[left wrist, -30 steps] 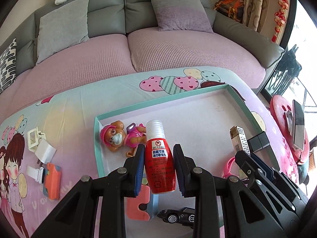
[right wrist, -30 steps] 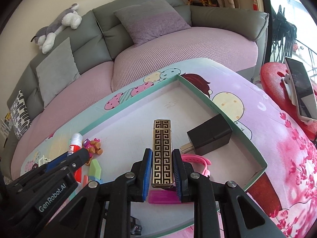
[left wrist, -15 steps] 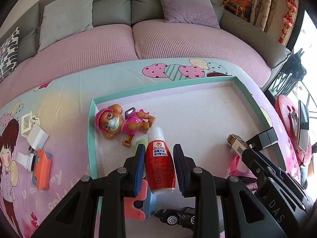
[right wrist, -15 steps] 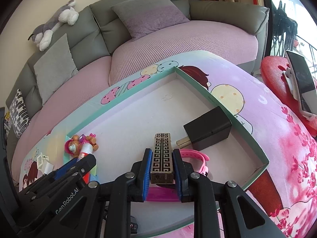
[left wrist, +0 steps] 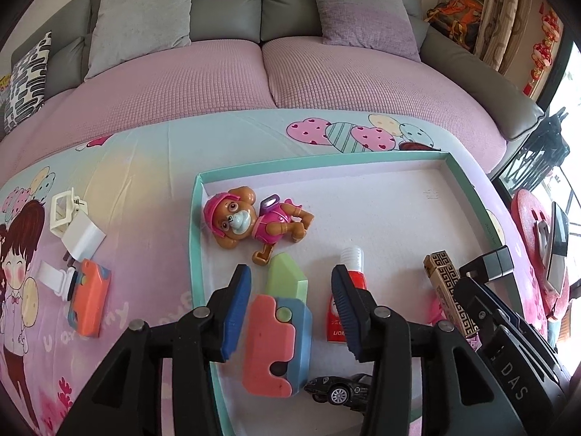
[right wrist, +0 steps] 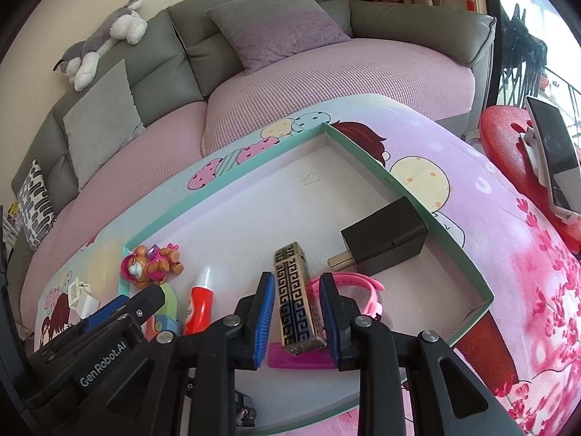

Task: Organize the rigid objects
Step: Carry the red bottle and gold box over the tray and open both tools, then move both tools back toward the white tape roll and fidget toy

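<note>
A grey sofa (left wrist: 254, 7) with pink seat covers stands behind a tabletop (left wrist: 145, 167) under a cartoon-print cloth, on which a shallow teal-rimmed tray (left wrist: 198, 239) lies.

Left wrist view: the left gripper (left wrist: 290, 290) hangs over the tray with its jaws opening and nothing pressed between them. A red glue bottle (left wrist: 345, 290) lies flat in the tray, partly hidden behind the right pad. A toy dog (left wrist: 250, 221), a green block (left wrist: 287, 279), a pink-and-blue block (left wrist: 276, 345) and a black toy car (left wrist: 339, 392) also lie in the tray. An orange toy (left wrist: 89, 301) lies outside it on the cloth.

Right wrist view: the right gripper (right wrist: 296, 298) has its jaws opening, with a gold patterned box (right wrist: 296, 305) between the pads, leaning on a magenta piece (right wrist: 290, 358). A black charger (right wrist: 388, 239) and a pink band (right wrist: 359, 287) lie just beside.
</note>
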